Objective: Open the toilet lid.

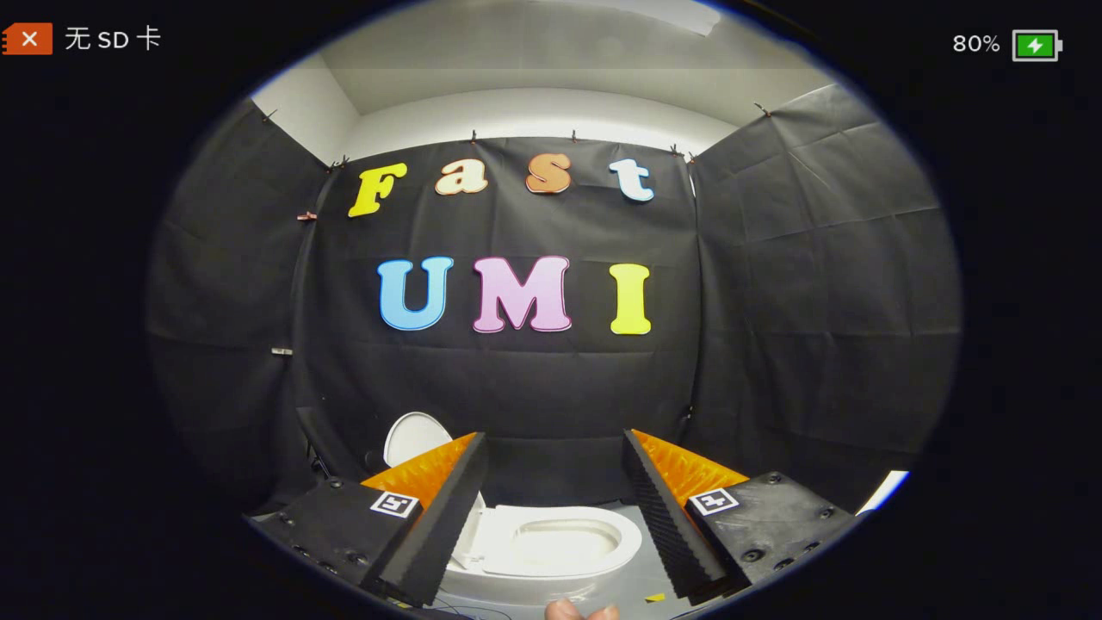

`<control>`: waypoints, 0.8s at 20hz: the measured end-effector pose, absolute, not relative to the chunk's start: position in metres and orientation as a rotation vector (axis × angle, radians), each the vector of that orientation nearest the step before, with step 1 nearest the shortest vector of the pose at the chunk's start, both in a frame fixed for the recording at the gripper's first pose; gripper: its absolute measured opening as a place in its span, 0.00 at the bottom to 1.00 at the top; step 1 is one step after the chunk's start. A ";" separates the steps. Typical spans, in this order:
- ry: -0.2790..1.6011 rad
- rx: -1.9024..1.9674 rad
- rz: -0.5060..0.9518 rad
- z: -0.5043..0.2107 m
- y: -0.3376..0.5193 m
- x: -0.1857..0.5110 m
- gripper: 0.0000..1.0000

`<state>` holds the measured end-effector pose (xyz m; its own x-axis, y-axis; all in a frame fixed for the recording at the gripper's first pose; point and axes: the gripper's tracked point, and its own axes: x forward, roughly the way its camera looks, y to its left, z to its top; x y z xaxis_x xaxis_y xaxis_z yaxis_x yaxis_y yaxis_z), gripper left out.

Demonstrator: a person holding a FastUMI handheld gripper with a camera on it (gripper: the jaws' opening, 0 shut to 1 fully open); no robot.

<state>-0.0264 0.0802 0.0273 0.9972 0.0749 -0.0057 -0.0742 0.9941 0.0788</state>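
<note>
1. Gripper view: gripper (555, 439) held with fingers spread wide apart, nothing clamped between them, tips up in the air well above the toilet.
2. Left finger (448, 508) slanted toward 1 o'clock, right finger (663, 508) slanted toward 11 o'clock; ridged inner faces turned toward each other.
3. Square black-and-white marker (395, 504) seen on the left finger's mount, matching marker (715, 499) on the right one.
4. Toilet (551, 551) sat low between the two fingers, at 6 o'clock from the gap, its white bowl exposed and the seat ring down.
5. Lid (415, 435) already raised, standing upright at about 10 o'clock from the bowl, just beyond the left finger's tip and partly hidden behind it, near the black cloth wall (775, 301).
6. Fingertip (568, 610) of a person seen at 6 o'clock, below the bowl's front edge.
7. Grey floor (641, 525) visible at 3 o'clock from the bowl, beside the right finger.
8. White wall and ceiling (534, 86) seen at 12 o'clock above the cloth.
</note>
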 end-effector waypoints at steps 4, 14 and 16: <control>0.004 0.070 0.076 0.029 0.082 -0.028 0.98; -0.016 0.046 0.073 0.037 0.086 -0.031 0.98; -0.021 0.044 0.069 0.038 0.086 -0.032 0.98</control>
